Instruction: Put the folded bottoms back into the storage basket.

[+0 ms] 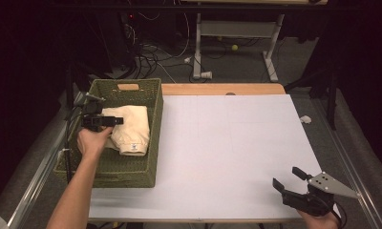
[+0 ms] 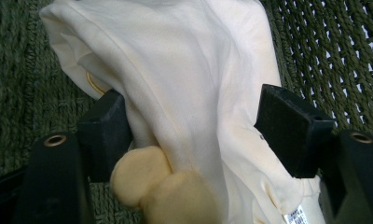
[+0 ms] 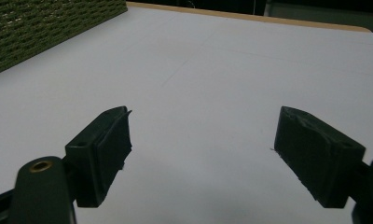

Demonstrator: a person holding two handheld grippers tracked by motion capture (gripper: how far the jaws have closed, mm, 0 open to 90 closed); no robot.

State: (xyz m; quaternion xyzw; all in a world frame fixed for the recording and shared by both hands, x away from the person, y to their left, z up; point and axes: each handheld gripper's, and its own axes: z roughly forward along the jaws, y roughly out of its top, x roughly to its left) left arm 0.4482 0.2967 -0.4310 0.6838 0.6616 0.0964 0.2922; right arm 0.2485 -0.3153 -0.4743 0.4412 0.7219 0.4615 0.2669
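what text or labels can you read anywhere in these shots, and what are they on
No text can be read in any view.
Small white tag sewn on the cream garment, near the left tongs: printed marks, too small and blurred to read.
Green woven basket: no lettering visible.
White table by the right tongs: no print, only faint lines.
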